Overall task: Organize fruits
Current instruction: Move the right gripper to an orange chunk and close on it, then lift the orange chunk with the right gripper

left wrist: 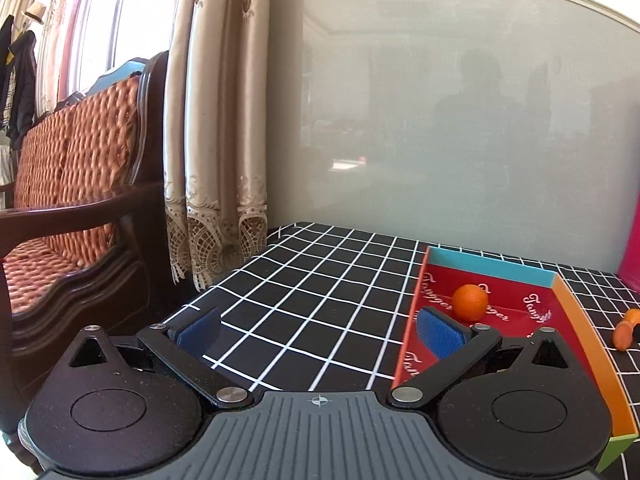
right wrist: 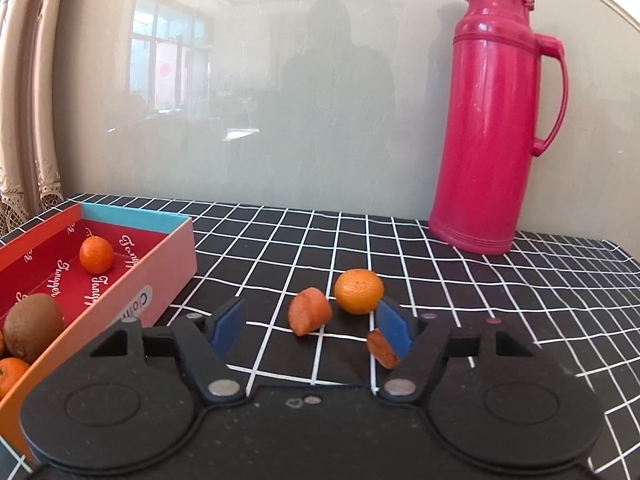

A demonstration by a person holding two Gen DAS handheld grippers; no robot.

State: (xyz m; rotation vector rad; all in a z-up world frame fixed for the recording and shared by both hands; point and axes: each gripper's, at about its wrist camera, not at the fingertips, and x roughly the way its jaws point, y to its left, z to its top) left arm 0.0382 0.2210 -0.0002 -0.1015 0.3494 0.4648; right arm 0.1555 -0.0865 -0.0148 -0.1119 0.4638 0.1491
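fruits are split between two places: a tangerine [right wrist: 96, 255], a kiwi [right wrist: 32, 327] and another orange fruit at the near corner already lie in the red-lined box [right wrist: 176, 264], while a tangerine [right wrist: 359, 291] and two orange-pink chunks, one in the middle [right wrist: 310, 311] and one by my right pad [right wrist: 382, 348], sit on the checked desk [right wrist: 500, 300] in front of the pink thermos [right wrist: 496, 120]. my right gripper [right wrist: 312, 326] is open, nothing pressed between its pads, low over the loose pieces, with the middle chunk roughly between the fingers. my left gripper [left wrist: 320, 328] is open and empty, beside the box's near wall. i judge i'm in the approach to a pickup. next i need to centre the jaws on one piece, close gently since it looks soft, then carry it left into the box.
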